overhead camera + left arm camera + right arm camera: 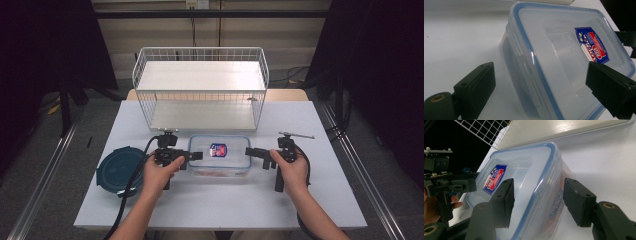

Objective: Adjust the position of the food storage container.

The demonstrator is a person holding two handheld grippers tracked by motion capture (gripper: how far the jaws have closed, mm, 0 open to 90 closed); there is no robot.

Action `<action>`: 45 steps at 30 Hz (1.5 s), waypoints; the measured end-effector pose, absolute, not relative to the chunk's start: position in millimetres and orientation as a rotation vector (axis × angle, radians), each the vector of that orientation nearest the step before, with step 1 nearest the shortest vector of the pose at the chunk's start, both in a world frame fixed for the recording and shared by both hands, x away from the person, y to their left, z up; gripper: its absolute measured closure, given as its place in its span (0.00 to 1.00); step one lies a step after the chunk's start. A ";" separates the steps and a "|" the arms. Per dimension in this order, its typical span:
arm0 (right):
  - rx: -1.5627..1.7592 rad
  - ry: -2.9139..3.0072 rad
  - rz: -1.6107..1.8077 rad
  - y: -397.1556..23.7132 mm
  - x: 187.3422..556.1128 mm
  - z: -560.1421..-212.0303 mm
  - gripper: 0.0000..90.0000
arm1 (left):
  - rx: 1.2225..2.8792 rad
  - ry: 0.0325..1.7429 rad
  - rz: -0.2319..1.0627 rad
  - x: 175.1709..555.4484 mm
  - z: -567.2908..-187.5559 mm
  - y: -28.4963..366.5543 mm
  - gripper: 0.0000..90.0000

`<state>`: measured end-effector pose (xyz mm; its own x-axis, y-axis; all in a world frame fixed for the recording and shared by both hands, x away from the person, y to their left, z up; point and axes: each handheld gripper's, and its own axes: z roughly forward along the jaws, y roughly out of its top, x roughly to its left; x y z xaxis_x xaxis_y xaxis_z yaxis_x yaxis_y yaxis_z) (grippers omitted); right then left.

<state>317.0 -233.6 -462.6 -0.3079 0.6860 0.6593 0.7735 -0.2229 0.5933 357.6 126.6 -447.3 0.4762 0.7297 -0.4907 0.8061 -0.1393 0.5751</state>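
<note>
At centre frame, a clear rectangular plastic container with a blue-rimmed lid [219,156] sits on the white table [310,200], the left gripper [196,156] and right gripper [248,152] straddling opposite ends, jaws released, seemingly ready to unclip it.

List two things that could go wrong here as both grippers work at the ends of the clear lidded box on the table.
1. Both grippers, left and right, stand open around the box's end rims; closing on smooth plastic, a jaw may slip off.
2. The wire basket stands just behind the box, so a careless lift could knock it.
</note>
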 end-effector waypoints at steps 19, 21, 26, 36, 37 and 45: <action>-1.810 -1.735 -1.539 -230.9 315.6 -475.2 0.49 | 1.856 1.271 -0.276 358.4 -455.0 121.1 0.15; -1.809 -1.723 -1.541 -231.0 315.6 -475.7 0.50 | 1.853 1.270 -0.275 358.4 -455.2 121.1 0.15; -1.817 -1.683 -1.540 -231.2 315.5 -477.3 0.50 | 1.840 1.274 -0.267 356.5 -456.2 121.4 0.16; -1.826 -1.665 -1.532 -231.4 315.0 -477.8 0.50 | 1.837 1.265 -0.251 355.1 -457.4 121.9 0.16; -1.826 -1.665 -1.532 -231.4 315.0 -477.8 0.50 | 1.837 1.265 -0.251 355.1 -457.4 121.9 0.16; -1.813 -1.696 -1.542 -231.3 315.6 -477.0 0.50 | 1.810 1.286 -0.252 353.6 -458.0 122.1 0.16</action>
